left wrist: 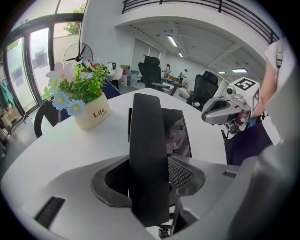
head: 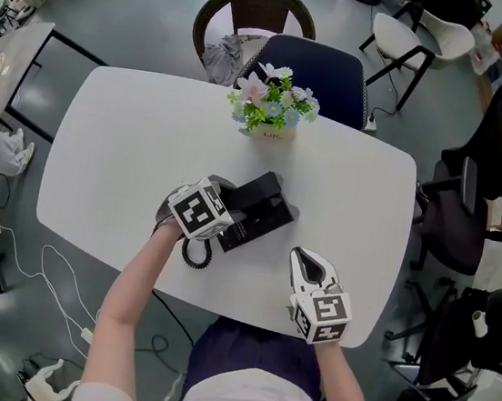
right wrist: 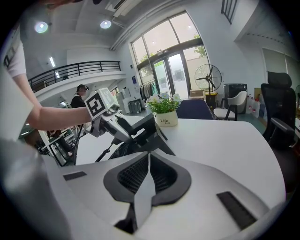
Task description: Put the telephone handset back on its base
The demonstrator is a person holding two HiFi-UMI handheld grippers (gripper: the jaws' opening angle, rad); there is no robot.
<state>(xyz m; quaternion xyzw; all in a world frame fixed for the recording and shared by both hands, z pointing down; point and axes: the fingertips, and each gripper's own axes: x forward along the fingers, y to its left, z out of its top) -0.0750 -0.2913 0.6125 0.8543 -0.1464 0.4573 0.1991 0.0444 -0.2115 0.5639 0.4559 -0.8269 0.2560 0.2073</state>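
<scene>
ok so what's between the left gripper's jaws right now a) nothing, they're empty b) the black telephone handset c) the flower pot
b: in the left gripper view the left gripper has its jaws closed on the black telephone handset, while the flower pot stands apart from it on the table.

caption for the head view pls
Left gripper holds the black telephone handset at its black base on a white table

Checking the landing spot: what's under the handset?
The telephone base, its dark panel showing right of the handset held by the left gripper. The handset hides the part beneath, so contact cannot be seen.
</scene>
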